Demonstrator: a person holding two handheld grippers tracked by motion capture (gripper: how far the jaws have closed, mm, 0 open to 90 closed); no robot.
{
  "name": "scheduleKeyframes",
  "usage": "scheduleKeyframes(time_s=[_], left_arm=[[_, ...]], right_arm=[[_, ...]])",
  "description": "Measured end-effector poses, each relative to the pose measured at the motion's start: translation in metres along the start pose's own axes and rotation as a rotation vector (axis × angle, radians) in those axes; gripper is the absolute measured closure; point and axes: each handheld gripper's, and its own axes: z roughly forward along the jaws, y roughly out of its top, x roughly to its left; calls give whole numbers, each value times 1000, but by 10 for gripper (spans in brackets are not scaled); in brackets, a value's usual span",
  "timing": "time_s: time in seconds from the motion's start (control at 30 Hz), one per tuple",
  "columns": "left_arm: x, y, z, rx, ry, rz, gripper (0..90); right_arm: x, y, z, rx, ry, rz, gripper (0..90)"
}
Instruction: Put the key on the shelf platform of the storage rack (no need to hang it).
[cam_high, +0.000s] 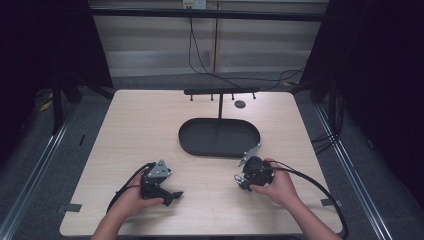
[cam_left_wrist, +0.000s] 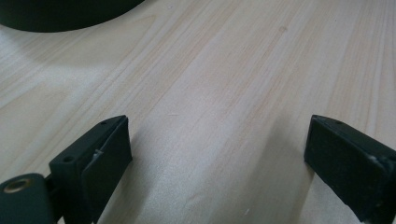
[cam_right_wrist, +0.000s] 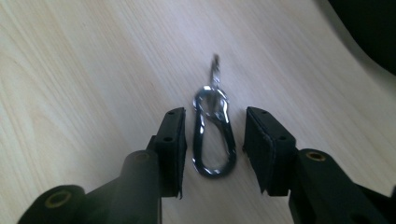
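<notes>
From above, I hold my right claw low over the table, just short of the black oval tray and its hook stand. A small metal clip lies at the claw's tip. My left claw rests well apart, near the front edge. If I swing the right claw carelessly towards the tray, I judge it could knock the rim.

In the left gripper view, my left claw stands wide open over bare wood with nothing between the jaws; a corner of the tray shows at top left. Little risk here.

In the right gripper view, my right claw is partly open and the clip lies flat on the table between the jaws, apparently clear of both pads. A small ring sits at its far end. The clip is thin, smooth and low. If I close too high, I expect the pads to skid over it or flick it away; an off-centre squeeze could spin it.
</notes>
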Motion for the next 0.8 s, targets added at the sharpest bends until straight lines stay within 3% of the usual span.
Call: scheduleKeyframes(time_s=[0.07,0.17,0.23,0.37,0.43,0.67,0.8], left_arm=[[0,0,0,2,0,1,70],[0,0,0,2,0,1,70],[0,0,0,2,0,1,70],[0,0,0,2,-1,1,69],[0,0,0,1,-1,2,68],[0,0,0,2,-1,1,68],[0,0,0,1,-1,2,68]], right_arm=[[3,5,1,12,14,-19,708],[8,13,2,51,-14,-43,718],[10,14,2,61,-21,-32,725],[8,14,-1,52,-28,-29,727],[4,14,-10,22,-9,-2,727],[-8,17,-30,-6,10,45,727],[-15,20,-38,-3,-3,55,727]])
